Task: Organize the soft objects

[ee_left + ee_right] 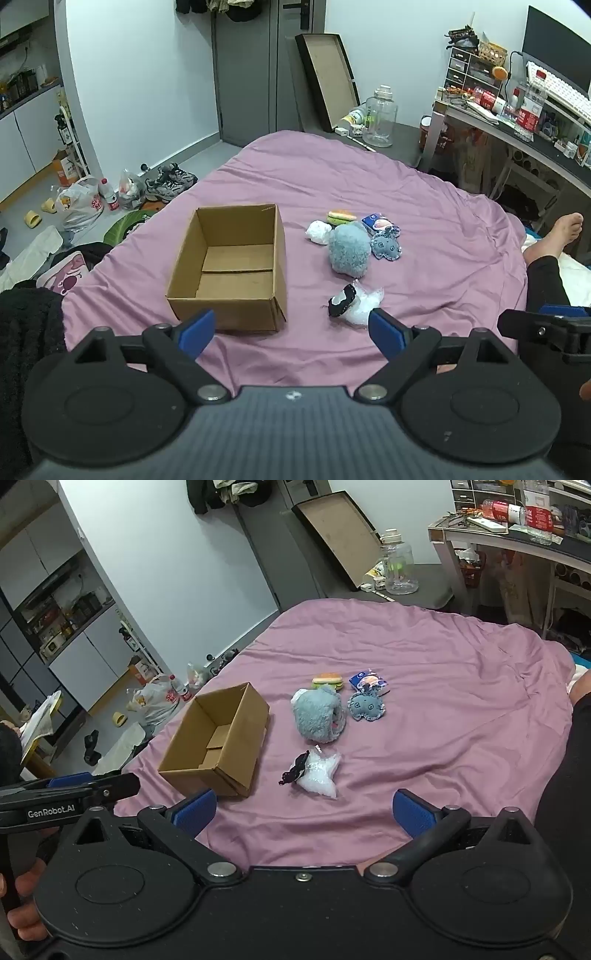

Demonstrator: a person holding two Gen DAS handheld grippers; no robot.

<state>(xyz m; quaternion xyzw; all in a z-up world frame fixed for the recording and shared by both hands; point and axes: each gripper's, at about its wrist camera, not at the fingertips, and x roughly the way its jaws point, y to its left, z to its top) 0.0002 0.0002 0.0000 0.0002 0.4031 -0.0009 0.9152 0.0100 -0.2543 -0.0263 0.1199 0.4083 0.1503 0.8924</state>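
Note:
An empty cardboard box stands open on the pink bedsheet. To its right lies a cluster of soft things: a fluffy blue plush, a small blue octopus toy, a burger-shaped toy, a white ball and a blue packet. Nearer lies a clear plastic bag with a black-and-white piece. My left gripper is open with nothing between its blue pads, just before the box. My right gripper is open wide and empty, short of the bag.
A person's leg and bare foot rest at the bed's right edge. The floor on the left holds shoes, plastic bags and bottles. A cluttered desk stands at the right, a large clear jar beyond the bed.

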